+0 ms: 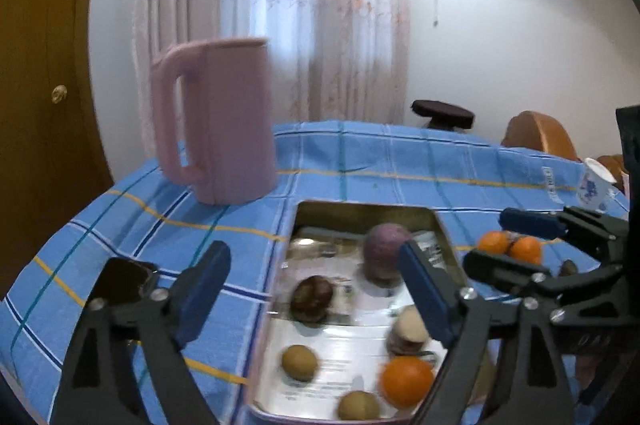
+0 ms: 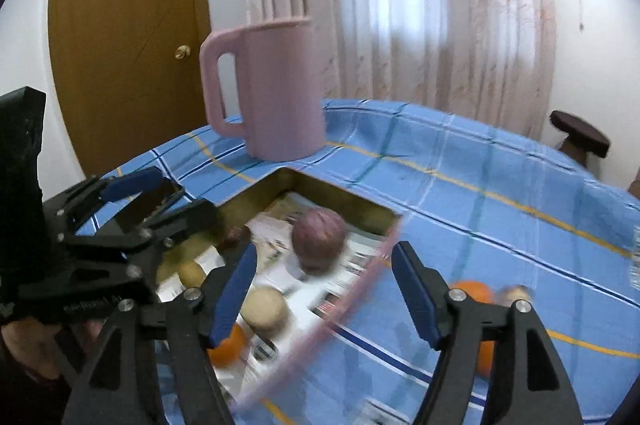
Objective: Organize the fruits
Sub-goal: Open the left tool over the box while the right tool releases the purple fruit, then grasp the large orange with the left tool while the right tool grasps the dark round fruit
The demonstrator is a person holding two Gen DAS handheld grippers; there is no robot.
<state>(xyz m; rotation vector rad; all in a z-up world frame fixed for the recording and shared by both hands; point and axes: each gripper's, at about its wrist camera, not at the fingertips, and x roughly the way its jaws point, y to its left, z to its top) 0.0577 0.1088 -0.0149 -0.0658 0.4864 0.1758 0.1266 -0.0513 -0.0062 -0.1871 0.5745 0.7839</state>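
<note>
A metal tray (image 1: 360, 211) lined with printed paper lies on the blue checked cloth. In it lie a purple round fruit (image 1: 386, 249), a dark brown one (image 1: 312, 299), a pale one (image 1: 408, 331), two tan ones (image 1: 300, 363) and an orange (image 1: 406, 381). My left gripper (image 1: 316, 289) hangs open above the tray with nothing between its pads. My right gripper (image 2: 326, 295) is open over the tray's right rim (image 2: 360, 285), also holding nothing. Two oranges (image 2: 472, 291) and a small brown fruit (image 2: 518, 293) rest on the cloth to its right.
A tall pink jug (image 1: 224, 121) stands on the cloth just behind the tray. A dark flat phone-like object (image 1: 120, 281) lies left of the tray. A patterned white cup (image 1: 596, 185) sits at the far right. A wooden door, curtains and a stool are beyond the table.
</note>
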